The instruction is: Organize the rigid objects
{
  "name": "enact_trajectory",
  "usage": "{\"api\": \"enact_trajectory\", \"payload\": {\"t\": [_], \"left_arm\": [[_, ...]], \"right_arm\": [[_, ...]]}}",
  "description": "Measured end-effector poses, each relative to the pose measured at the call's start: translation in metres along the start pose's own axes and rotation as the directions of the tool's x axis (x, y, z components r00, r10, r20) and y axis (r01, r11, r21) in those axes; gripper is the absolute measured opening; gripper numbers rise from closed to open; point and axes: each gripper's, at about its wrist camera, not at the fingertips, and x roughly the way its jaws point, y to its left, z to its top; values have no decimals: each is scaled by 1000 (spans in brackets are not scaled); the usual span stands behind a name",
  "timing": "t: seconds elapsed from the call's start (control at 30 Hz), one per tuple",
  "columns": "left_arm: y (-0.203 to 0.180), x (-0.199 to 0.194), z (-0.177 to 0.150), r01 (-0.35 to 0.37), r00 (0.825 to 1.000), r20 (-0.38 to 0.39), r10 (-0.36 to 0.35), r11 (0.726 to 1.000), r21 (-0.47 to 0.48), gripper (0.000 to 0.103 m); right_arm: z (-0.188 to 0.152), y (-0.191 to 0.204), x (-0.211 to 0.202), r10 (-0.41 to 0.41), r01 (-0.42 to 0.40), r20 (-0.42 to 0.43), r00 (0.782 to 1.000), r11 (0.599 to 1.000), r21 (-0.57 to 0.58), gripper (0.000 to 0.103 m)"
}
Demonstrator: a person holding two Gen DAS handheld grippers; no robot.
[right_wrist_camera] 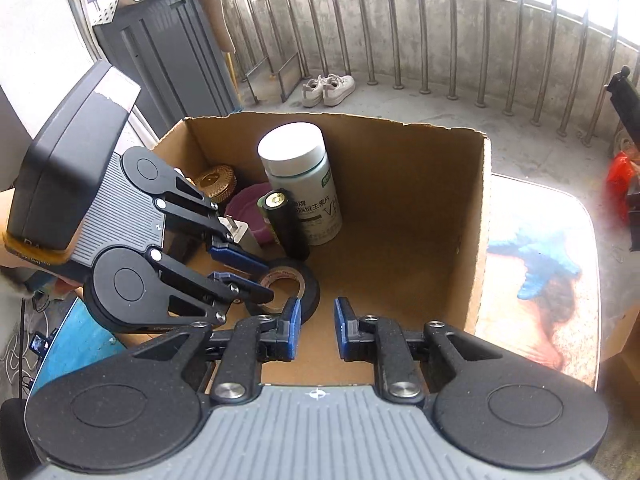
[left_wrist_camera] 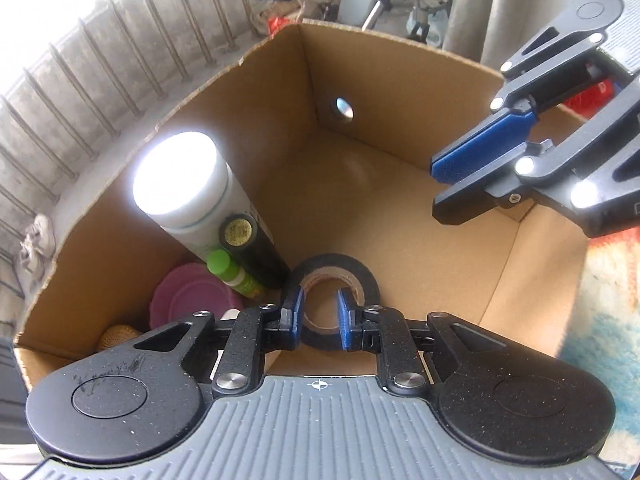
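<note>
A black tape roll (left_wrist_camera: 336,276) (right_wrist_camera: 298,276) lies flat on the floor of an open cardboard box (left_wrist_camera: 400,92) (right_wrist_camera: 482,216). My left gripper (left_wrist_camera: 318,318) (right_wrist_camera: 256,276) is open inside the box, its fingers astride the near rim of the roll, not closed on it. My right gripper (right_wrist_camera: 316,328) (left_wrist_camera: 460,184) is open and empty, held above the box's right side. A white-capped bottle (left_wrist_camera: 188,184) (right_wrist_camera: 304,184), a black cylinder (left_wrist_camera: 252,248) (right_wrist_camera: 286,224), a green-capped tube (left_wrist_camera: 232,276) and a purple lid (left_wrist_camera: 192,296) (right_wrist_camera: 248,212) stand in the box's corner.
A golden woven object (right_wrist_camera: 216,184) and a small white item (right_wrist_camera: 244,236) also sit in the box. The box stands on a patterned table (right_wrist_camera: 540,272). Balcony railing bars (right_wrist_camera: 400,40), white shoes (right_wrist_camera: 328,88) and a dark cabinet (right_wrist_camera: 168,48) lie beyond.
</note>
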Motion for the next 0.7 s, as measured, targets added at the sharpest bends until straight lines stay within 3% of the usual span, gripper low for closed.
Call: {"api": "enact_trajectory", "payload": {"t": [0.07,0.1,0.17,0.23,0.27,0.3,0.4,0.47,0.53,0.57,0.63,0.67,0.7], "left_arm": [[-2,-34,-10,19,994,109,-16,999,-31,23],[-2,-48,-15,48,988,148,-40,997,-55,32],[-4,-73,-13,163,970,206,-133,977,-138,42],[-9,-80,-17,306,938,222,-267,938,-165,46],[-13,-82,-19,333,929,227,-293,928,-164,53],[-22,-82,-22,343,927,216,-308,927,-153,64],[-40,-68,-26,272,955,145,-259,959,-83,66],[-40,-50,-26,235,970,84,-229,970,-59,66],[-41,-48,-36,232,972,55,-228,970,-68,66],[-41,-43,-36,228,973,45,-226,971,-65,61],[-46,-35,-39,234,972,13,-234,971,-40,45],[-48,-32,-40,236,972,1,-237,971,-34,27],[-50,-29,-42,207,978,-1,-207,978,-15,18]], "right_arm": [[-7,10,-16,37,-34,62,997,998,-51,21],[-10,15,-24,61,-53,89,994,995,-87,22],[-14,24,-35,91,-73,112,990,985,-156,25],[-15,27,-39,129,-109,97,987,975,-191,35],[-15,26,-38,155,-139,83,984,975,-174,46],[-16,23,-38,173,-160,83,981,976,-149,48],[-22,23,-35,163,-151,63,985,975,-163,51],[-25,21,-33,141,-127,70,987,975,-182,54],[-27,22,-33,108,-83,95,990,969,-235,55],[-30,23,-33,103,-71,105,989,960,-272,55],[-34,23,-32,107,-68,115,988,952,-300,54],[-34,20,-32,110,-76,108,988,957,-280,53],[-34,18,-32,113,-83,101,988,962,-259,52]]}}
